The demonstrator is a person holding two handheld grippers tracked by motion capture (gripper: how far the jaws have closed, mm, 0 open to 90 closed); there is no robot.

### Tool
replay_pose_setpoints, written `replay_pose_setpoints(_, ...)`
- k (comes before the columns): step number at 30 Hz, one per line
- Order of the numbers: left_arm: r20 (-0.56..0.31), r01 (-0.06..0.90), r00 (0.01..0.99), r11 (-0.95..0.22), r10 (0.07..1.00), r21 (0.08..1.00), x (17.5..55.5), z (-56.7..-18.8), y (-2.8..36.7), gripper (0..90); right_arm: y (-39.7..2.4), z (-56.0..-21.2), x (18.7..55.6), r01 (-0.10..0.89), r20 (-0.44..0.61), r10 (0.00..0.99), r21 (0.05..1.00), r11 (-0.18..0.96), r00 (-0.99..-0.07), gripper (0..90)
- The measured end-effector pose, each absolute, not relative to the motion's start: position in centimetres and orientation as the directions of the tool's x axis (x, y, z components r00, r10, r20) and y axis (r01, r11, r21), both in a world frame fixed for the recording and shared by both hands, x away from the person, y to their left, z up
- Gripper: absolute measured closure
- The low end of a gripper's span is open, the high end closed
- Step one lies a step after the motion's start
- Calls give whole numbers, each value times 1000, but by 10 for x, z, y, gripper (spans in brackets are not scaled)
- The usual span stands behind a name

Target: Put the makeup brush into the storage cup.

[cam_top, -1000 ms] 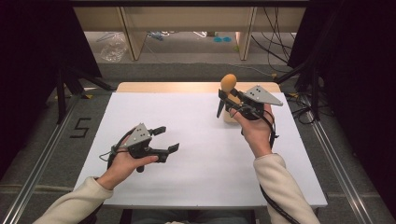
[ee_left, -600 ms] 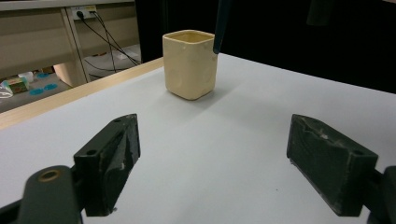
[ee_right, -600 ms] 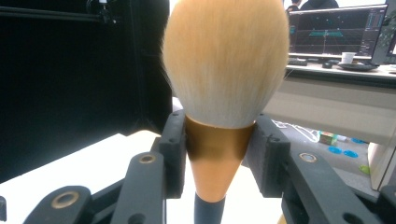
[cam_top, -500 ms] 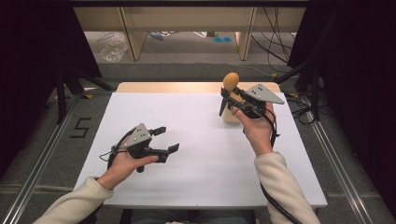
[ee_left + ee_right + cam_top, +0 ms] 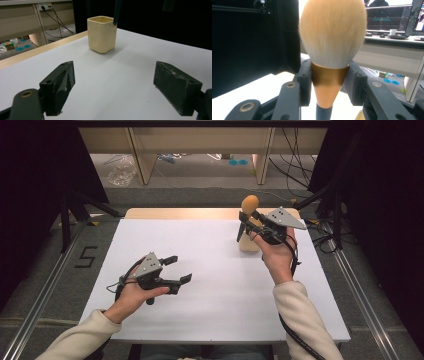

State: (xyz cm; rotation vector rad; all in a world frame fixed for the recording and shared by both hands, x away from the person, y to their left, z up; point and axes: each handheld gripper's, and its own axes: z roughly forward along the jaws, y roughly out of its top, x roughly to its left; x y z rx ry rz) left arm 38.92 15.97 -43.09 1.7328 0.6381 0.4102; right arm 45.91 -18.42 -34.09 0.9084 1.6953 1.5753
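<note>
- The makeup brush [image 5: 329, 75] was pinched at its copper ferrule by the right gripper [image 5: 252, 225], bristles up, so the dark handle could be lowered tip-first.
- The handle tip was held above the cream cup [image 5: 102, 33] near the table's [image 5: 210, 320] far right corner.
- The left gripper [image 5: 175, 269] was held spread and empty near the near left edge, clear of the work.

A lab: white table [image 5: 210, 270] ringed by black curtains [image 5: 35, 165], floor cables [image 5: 295, 150], monitors [image 5: 387, 17] on a far desk.
</note>
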Motion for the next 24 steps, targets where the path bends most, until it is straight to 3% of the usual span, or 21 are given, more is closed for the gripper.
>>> replay_pose_setpoints(24, -60, 201, 788, -164, 612, 966, 389, -431, 160, 176, -190, -333, 467, 14, -24, 854, 999, 37, -519, 631)
